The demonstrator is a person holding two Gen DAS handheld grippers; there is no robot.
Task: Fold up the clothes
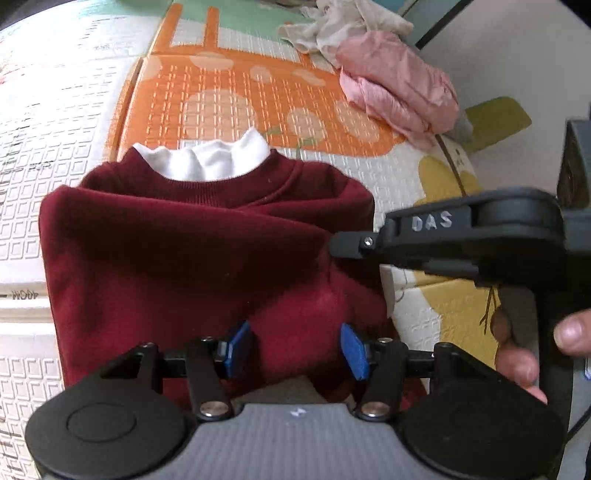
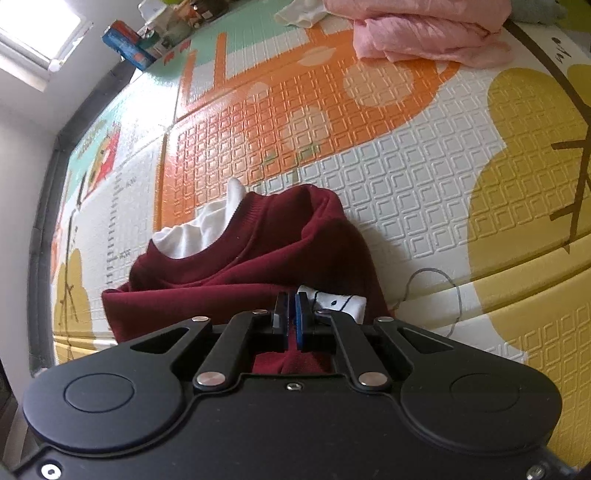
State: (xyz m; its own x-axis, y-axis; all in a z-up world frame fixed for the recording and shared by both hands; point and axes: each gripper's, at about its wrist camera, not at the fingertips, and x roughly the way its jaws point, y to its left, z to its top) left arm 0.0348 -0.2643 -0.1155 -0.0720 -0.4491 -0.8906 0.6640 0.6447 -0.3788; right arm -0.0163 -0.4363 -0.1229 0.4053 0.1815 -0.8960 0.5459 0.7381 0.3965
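Maroon cloth under left gripper: the left gripper point(image 1: 297, 349) hangs over the near hem of a dark red knit sweatshirt with a white inner collar point(image 1: 207, 243); its blue-padded fingers point(image 1: 236, 347) stand wide apart, one on each side of a stretch of the hem, and they clamp nothing.
Right gripper: the right gripper point(image 2: 291, 321) has its blue pads pressed together on a fold of the sweatshirt's right edge; in the left wrist view its black body point(image 1: 472, 236), lettered "DAS", reaches in from the right and meets the cloth at that edge.
Hand: a person's hand point(image 1: 524, 350) wraps the right gripper's handle at the right border.
White patch: a small white fabric patch with dark stitching point(image 2: 338, 302) shows just beside the closed pads, on the red cloth.
Sweatshirt: it lies partly folded on a textured foam play mat printed in orange, white, yellow and teal point(image 2: 369, 155), collar pointing away from both cameras, the sides turned in over the front.
Thread: a thin loose grey thread point(image 2: 436, 288) curls on the mat to the sweatshirt's right.
Far pile: a crumpled pink garment point(image 1: 399, 88) and a cream-white crumpled cloth point(image 1: 332, 26) lie touching each other, well apart from the sweatshirt.
Containers: none hold anything; a blue box point(image 2: 127, 46) stands among blurred items at the mat's far corner.
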